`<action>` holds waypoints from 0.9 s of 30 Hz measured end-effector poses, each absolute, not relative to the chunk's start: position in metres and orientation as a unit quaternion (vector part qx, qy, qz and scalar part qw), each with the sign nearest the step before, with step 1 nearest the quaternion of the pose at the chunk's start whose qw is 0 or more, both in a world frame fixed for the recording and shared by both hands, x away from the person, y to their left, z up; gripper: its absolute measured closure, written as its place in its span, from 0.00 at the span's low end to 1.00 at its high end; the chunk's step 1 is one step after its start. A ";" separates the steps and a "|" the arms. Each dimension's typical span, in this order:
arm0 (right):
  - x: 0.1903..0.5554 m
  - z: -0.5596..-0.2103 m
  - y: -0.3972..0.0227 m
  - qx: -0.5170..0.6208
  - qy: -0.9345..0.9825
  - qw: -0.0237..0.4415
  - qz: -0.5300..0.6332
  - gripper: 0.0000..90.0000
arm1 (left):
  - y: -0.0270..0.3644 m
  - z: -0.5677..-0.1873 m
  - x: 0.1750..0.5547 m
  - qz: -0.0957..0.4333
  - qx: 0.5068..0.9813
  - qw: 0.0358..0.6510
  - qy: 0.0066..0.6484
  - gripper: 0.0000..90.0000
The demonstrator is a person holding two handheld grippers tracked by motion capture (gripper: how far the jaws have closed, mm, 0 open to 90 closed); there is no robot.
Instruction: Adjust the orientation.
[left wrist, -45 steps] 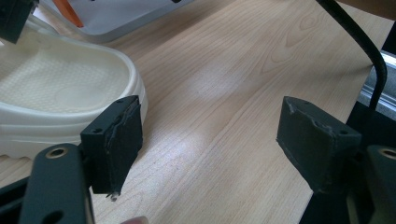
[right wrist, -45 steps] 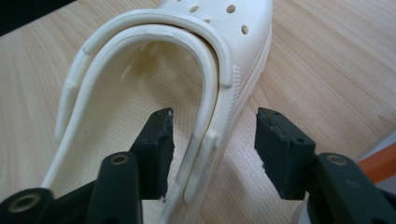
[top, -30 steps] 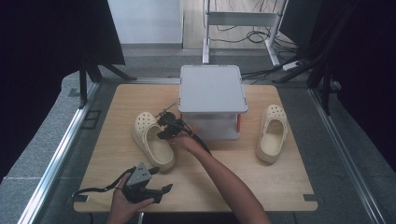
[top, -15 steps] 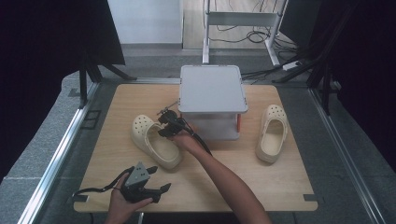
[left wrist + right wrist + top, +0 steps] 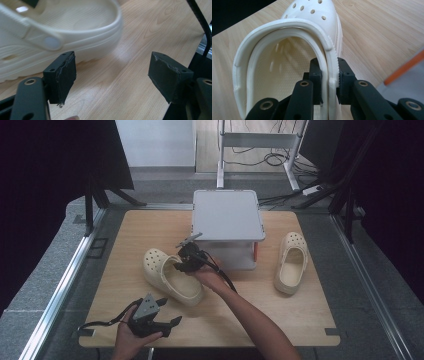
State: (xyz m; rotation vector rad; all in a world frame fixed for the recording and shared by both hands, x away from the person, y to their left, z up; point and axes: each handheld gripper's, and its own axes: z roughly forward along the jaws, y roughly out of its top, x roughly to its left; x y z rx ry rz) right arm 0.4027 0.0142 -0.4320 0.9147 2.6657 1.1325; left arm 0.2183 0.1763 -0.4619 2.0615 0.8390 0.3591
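A cream clog (image 5: 159,264) lies on the wooden table (image 5: 105,270), left of centre, toe pointing away. My right gripper (image 5: 181,265) reaches it from the right. Its jaws have just been closing and now pinch the clog's side rim (image 5: 329,53), one pad inside the shoe and one outside; the right gripper (image 5: 329,80) is shut on it. A second cream clog (image 5: 291,262) rests at the right of the table. My left gripper (image 5: 170,311) is held near the front edge, open. In the left gripper view, bare wood shows between the left gripper's (image 5: 112,75) pads, with the clog's heel (image 5: 62,25) just beyond.
A grey box (image 5: 227,215) with an orange strip on its side stands at the back middle of the table, close behind the right gripper. Metal rails run along both sides of the table. A cable trails from each gripper.
The right gripper has closed on the clog's rim and shifted slightly with it, and the clog has moved a little nearer and to the right. The left gripper has stayed put.
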 end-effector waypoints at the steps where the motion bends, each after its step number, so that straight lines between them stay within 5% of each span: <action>1: 0.400 -0.431 0.010 0.300 0.876 0.052 0.374 0.86 | 0.176 -0.462 0.218 0.143 0.826 0.429 0.336 0.25; 27: 0.340 -0.448 -0.112 0.357 0.841 0.057 0.404 0.86 | 0.173 -0.465 0.220 0.136 0.828 0.426 0.338 0.25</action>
